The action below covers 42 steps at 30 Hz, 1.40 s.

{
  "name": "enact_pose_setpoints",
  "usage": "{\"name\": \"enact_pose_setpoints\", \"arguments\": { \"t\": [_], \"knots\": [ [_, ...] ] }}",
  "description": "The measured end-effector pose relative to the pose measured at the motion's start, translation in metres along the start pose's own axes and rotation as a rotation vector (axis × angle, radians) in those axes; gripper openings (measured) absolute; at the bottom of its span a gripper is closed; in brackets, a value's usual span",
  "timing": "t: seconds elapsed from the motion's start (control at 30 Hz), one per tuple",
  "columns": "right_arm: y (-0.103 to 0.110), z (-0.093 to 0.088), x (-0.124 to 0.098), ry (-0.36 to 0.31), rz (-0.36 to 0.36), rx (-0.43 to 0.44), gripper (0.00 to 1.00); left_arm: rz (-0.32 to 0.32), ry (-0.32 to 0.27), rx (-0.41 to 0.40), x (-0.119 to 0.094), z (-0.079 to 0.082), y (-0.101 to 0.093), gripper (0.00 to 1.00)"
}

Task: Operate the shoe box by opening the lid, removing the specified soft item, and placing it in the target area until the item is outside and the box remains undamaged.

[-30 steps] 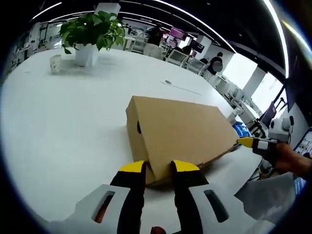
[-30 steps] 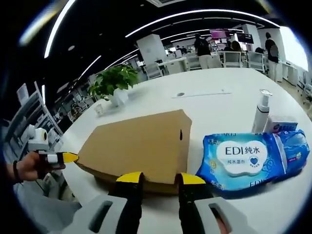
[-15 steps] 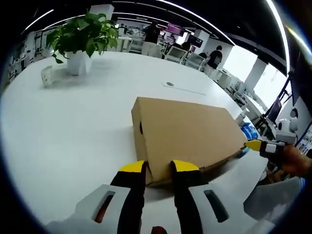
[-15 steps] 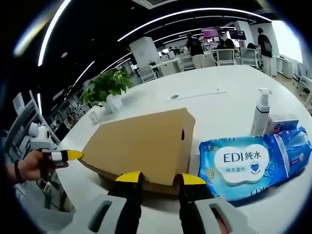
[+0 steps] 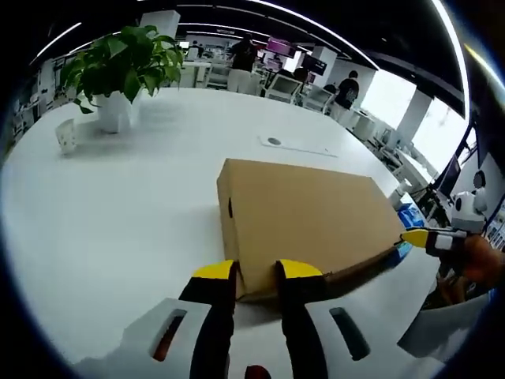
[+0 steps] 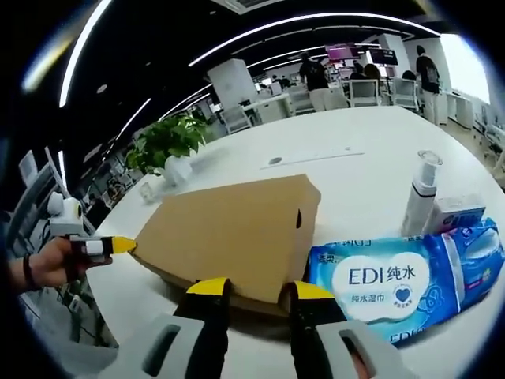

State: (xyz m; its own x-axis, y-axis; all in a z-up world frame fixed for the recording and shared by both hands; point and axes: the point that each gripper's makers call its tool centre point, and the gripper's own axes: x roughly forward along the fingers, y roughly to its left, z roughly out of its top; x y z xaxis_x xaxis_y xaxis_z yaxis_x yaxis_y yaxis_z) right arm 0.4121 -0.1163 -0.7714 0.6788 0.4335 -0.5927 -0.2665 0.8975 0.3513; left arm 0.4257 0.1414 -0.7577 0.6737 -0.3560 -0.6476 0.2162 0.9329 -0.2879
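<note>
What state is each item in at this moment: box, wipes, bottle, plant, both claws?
Cardboard shoe box: lid raised slightly at the front corners, not fully open.
Left claw: jaws straddling the box's lid corner.
Right claw: jaws straddling the opposite lid corner.
Wet wipes pack: lying flat beside the box, sealed.
Pump bottle: upright.
Potted plant: upright.

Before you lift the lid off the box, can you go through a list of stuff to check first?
1. Left gripper straddles its lid corner: ok.
2. Right gripper straddles its lid corner: ok.
3. Jaws clamped on the cardboard: cannot tell.
4. Shoe box looks undamaged: ok.
5. Bare table beside the box for the item: ok.
6. Wet wipes pack touching the box: cannot tell.
</note>
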Motion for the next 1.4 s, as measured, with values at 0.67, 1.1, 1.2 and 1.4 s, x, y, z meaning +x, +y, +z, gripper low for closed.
{"name": "enact_pose_setpoints", "arguments": {
  "t": [0.67,1.1,1.2,1.4],
  "knots": [
    [-0.017,-0.006,-0.073,-0.123,-0.037,-0.013,0.51,0.045,-0.1,-0.001,-0.051,-0.014,-0.015,0.35],
    [-0.014,-0.026,-0.117,-0.114,-0.076,-0.137,0.56,0.043,-0.084,0.092,-0.071,-0.039,-0.043,0.38],
    [-0.011,-0.028,-0.12,-0.11,-0.069,-0.167,0.56,0.055,-0.088,0.094,-0.073,-0.042,-0.045,0.38],
    [0.009,-0.033,-0.12,-0.107,0.007,-0.208,0.57,0.077,-0.095,0.112,-0.081,-0.047,-0.05,0.38]
  ]
}}
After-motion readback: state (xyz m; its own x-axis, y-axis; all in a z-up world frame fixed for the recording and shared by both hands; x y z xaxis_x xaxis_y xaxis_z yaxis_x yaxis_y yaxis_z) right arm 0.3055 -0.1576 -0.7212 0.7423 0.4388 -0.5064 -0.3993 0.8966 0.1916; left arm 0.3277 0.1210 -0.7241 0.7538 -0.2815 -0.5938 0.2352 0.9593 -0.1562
